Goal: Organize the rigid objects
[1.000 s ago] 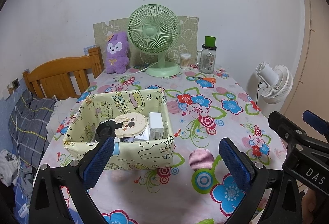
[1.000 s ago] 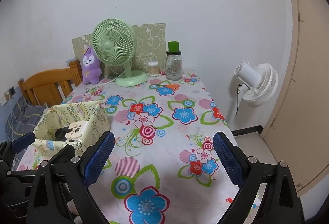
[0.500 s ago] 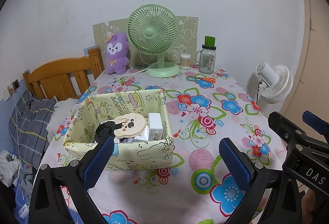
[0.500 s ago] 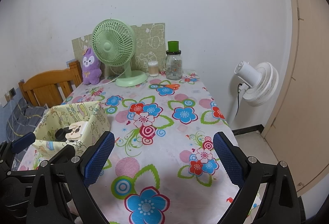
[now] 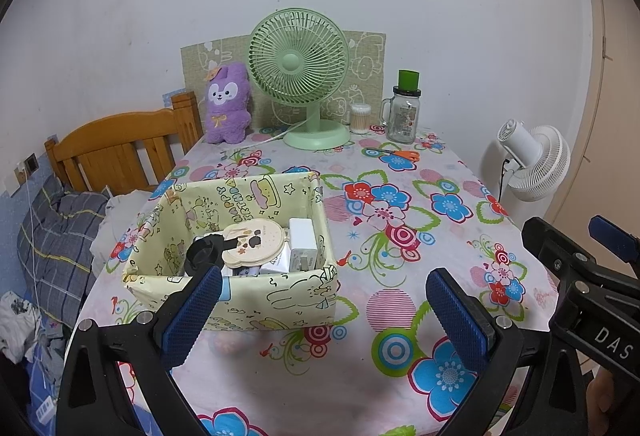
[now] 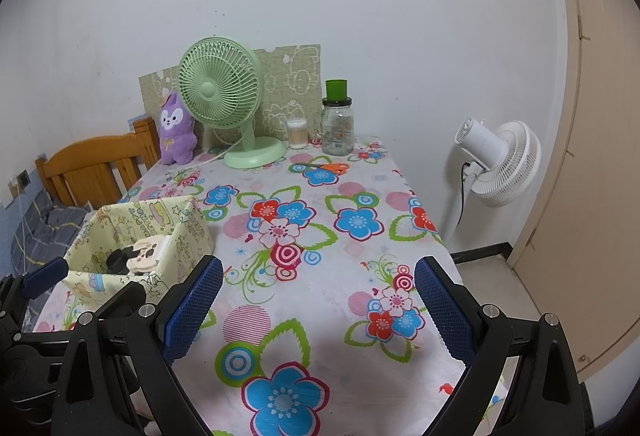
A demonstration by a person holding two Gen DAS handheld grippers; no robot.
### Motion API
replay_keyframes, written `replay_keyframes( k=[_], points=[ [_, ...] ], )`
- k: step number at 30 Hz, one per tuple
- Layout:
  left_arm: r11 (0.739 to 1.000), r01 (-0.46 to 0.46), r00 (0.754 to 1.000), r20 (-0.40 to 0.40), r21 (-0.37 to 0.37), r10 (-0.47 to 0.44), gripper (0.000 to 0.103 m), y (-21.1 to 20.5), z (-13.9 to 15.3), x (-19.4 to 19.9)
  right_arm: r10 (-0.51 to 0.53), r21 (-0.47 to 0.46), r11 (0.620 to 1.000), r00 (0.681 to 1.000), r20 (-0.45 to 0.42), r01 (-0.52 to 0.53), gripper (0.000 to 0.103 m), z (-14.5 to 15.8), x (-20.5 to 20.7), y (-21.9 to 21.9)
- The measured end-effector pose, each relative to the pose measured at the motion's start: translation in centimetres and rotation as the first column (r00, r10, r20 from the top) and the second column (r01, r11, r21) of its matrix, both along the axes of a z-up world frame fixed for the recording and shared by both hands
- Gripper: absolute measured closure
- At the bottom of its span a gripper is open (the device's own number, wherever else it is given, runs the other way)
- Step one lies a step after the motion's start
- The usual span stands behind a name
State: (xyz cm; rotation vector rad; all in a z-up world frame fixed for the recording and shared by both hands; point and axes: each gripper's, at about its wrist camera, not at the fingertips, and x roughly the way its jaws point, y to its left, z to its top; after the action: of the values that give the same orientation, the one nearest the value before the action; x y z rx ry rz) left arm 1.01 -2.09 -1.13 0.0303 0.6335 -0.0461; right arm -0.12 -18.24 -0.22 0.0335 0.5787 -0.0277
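Note:
A pale yellow cartoon-print box point(image 5: 280, 296) point(image 6: 188, 224) sits on the left of the flowered table. Inside lie a round cream compact point(image 5: 254, 246) point(image 6: 146, 254), a white charger block point(image 5: 303, 244) and a black round item point(image 5: 202, 254). My left gripper point(image 5: 320, 310) hovers open above the table's near edge, just in front of the box, nothing between its blue pads. My right gripper point(image 6: 316, 306) is open too, over the tablecloth to the right of the box. Orange-handled scissors point(image 5: 400, 154) point(image 6: 330, 167) lie far back on the table.
At the table's back stand a green desk fan point(image 5: 308, 75) point(image 6: 228, 95), a purple plush point(image 5: 227, 103), a cotton-swab tub point(image 5: 360, 118) and a green-lidded glass jar point(image 5: 404, 111) point(image 6: 338, 121). A wooden chair point(image 5: 116, 147) is left, a white floor fan point(image 6: 500, 163) right.

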Motion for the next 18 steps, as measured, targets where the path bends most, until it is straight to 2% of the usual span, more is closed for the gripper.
replay_keyframes(
  k=[18],
  points=[
    [1.0, 0.001, 1.0, 0.0, 0.0, -0.001, 0.0, -0.01, -0.19, -0.06, 0.0, 0.003, 1.0, 1.0, -0.001, 0.0, 0.005, -0.12, -0.02, -0.18]
  ],
)
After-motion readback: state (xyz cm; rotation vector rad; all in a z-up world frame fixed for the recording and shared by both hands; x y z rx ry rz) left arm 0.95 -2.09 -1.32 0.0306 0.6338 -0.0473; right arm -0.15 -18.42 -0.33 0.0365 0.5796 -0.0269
